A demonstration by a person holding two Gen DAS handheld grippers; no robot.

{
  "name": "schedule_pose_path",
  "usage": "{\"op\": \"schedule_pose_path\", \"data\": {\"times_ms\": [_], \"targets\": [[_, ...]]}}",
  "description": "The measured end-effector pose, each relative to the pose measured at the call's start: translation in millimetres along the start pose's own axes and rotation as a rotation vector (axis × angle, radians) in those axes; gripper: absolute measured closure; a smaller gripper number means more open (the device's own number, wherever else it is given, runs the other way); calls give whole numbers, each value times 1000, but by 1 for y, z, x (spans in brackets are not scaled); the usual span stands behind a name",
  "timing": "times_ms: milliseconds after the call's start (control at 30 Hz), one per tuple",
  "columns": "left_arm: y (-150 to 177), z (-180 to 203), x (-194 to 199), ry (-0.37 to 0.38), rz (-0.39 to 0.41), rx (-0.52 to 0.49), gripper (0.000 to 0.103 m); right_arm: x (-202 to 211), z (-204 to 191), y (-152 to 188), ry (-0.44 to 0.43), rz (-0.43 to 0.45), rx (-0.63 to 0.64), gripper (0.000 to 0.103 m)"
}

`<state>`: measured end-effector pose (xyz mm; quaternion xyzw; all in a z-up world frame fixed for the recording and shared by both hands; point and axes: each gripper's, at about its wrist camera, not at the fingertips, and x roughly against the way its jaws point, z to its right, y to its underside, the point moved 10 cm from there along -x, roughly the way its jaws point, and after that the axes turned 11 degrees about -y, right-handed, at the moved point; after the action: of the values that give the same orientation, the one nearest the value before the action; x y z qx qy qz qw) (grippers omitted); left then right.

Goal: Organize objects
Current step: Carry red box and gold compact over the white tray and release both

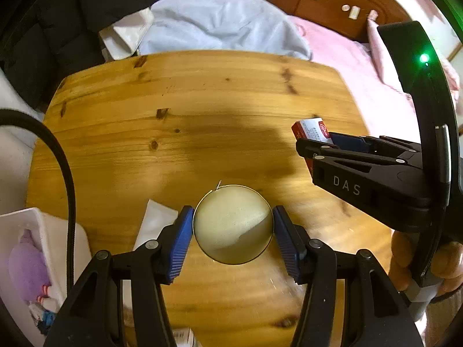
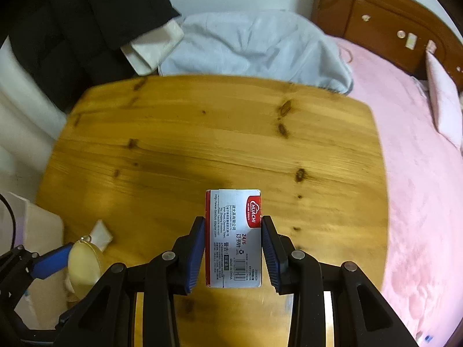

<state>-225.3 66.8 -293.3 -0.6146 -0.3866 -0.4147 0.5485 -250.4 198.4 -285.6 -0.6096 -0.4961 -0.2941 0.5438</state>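
My left gripper is shut on a round cream disc with a thin gold rim, its blue pads pressing on both sides of the disc above the wooden table. My right gripper is shut on a red and grey staple box, gripped across its long sides and held over the table. In the left wrist view the right gripper hangs at the right with the box sticking out. In the right wrist view the disc shows at the lower left.
A white paper packet lies on the table near the disc. A white bin holding a purple plush toy stands at the left. A black cable hangs there. A pale blue blanket and a pink bed lie beyond the table.
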Motion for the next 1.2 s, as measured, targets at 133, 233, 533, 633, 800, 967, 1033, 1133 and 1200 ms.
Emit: {"op": "schedule_pose_path", "data": {"times_ms": [133, 233, 533, 633, 800, 967, 1033, 1133, 1200], "targets": [[11, -2, 38, 56, 13, -42, 44, 43, -15, 10, 13, 52, -31, 65], [21, -6, 66, 94, 32, -90, 44, 77, -32, 19, 13, 91, -50, 65], [59, -48, 147, 165, 111, -201, 44, 150, -119, 48, -22, 180, -22, 65], [70, -74, 166, 163, 140, -229, 44, 168, -158, 56, -55, 209, 3, 65], [81, -120, 187, 131, 176, -196, 44, 180, -216, 67, -94, 223, 70, 65], [89, -167, 199, 85, 211, -155, 44, 183, -272, 83, -125, 212, 150, 65], [91, -187, 200, 53, 221, -135, 44, 181, -293, 91, -128, 205, 185, 65], [92, -212, 201, 18, 232, -103, 44, 177, -315, 103, -135, 184, 224, 65], [92, -228, 201, -2, 239, -84, 44, 171, -330, 111, -143, 159, 247, 65]]}}
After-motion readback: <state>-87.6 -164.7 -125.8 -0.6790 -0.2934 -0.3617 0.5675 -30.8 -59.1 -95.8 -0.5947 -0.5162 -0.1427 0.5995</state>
